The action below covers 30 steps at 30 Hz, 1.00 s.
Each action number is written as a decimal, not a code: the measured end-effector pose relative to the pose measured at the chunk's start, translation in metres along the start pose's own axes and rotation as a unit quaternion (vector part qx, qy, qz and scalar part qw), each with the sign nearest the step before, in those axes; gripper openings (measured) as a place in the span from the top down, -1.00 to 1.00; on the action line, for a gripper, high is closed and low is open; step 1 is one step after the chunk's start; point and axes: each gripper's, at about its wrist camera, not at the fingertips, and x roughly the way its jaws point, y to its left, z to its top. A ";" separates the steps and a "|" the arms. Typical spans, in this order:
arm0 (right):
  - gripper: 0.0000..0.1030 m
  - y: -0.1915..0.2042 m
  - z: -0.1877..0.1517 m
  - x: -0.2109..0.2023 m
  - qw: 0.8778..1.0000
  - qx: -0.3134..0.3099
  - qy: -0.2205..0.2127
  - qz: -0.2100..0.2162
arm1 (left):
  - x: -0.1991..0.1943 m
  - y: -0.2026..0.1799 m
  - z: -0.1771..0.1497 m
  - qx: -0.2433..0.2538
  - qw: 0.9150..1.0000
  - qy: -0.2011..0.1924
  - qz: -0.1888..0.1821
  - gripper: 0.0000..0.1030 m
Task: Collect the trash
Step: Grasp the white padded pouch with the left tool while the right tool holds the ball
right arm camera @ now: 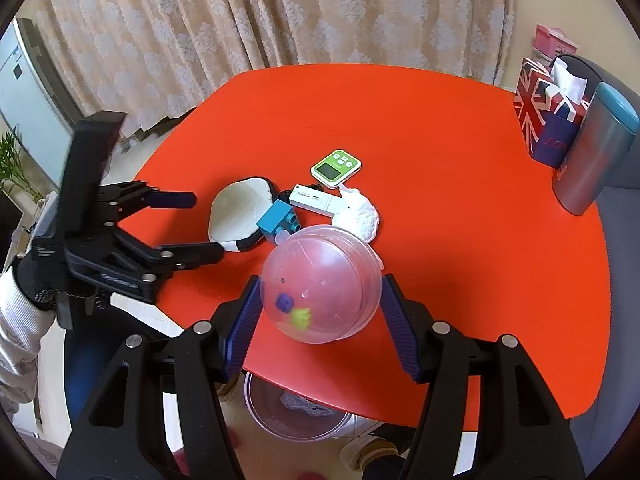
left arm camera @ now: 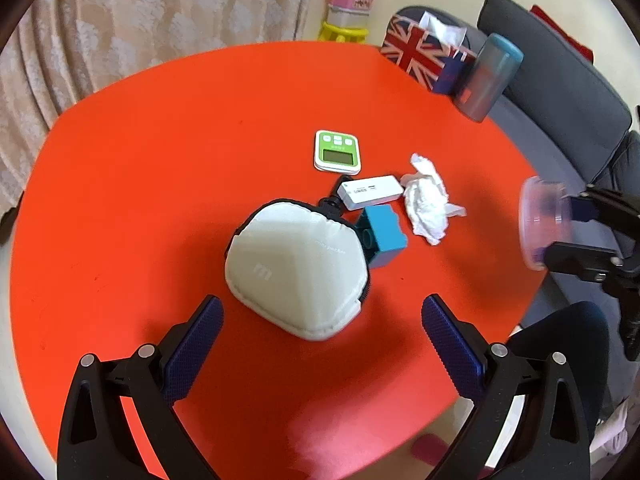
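My right gripper (right arm camera: 320, 300) is shut on a clear plastic capsule ball (right arm camera: 320, 284) with small purple and green bits inside, held above the red table's (right arm camera: 440, 140) near edge; it shows blurred in the left wrist view (left arm camera: 540, 224). My left gripper (left arm camera: 322, 316) is open and empty, just short of a white pouch (left arm camera: 296, 272), and shows in the right wrist view (right arm camera: 200, 224). A crumpled white tissue (left arm camera: 428, 200) lies on the table right of a white stick-shaped device (left arm camera: 370, 192) and a blue block (left arm camera: 384, 236).
A green timer (left arm camera: 337, 151) lies behind the pile. A Union Jack tissue box (left arm camera: 424, 54) and a grey-blue case (left arm camera: 490, 76) stand at the far right edge. A clear bin (right arm camera: 296, 412) with trash sits on the floor under the near edge. A grey sofa (left arm camera: 560, 92) is at the right.
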 end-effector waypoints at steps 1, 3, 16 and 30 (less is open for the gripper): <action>-0.16 -0.001 0.000 0.000 1.000 0.001 0.000 -0.001 | 0.003 0.000 0.001 0.000 1.000 0.004 0.001 -0.85; -0.16 -0.002 0.000 0.000 1.000 0.002 0.000 -0.001 | 0.011 0.003 0.006 0.000 1.000 0.013 0.003 -0.85; -0.16 -0.006 -0.002 0.003 1.000 0.006 0.001 -0.002 | 0.032 0.004 0.013 0.028 0.999 0.025 0.034 -0.80; -0.16 -0.005 -0.002 0.008 1.000 0.003 -0.002 0.000 | 0.011 0.008 0.001 0.015 0.999 -0.003 0.038 -0.54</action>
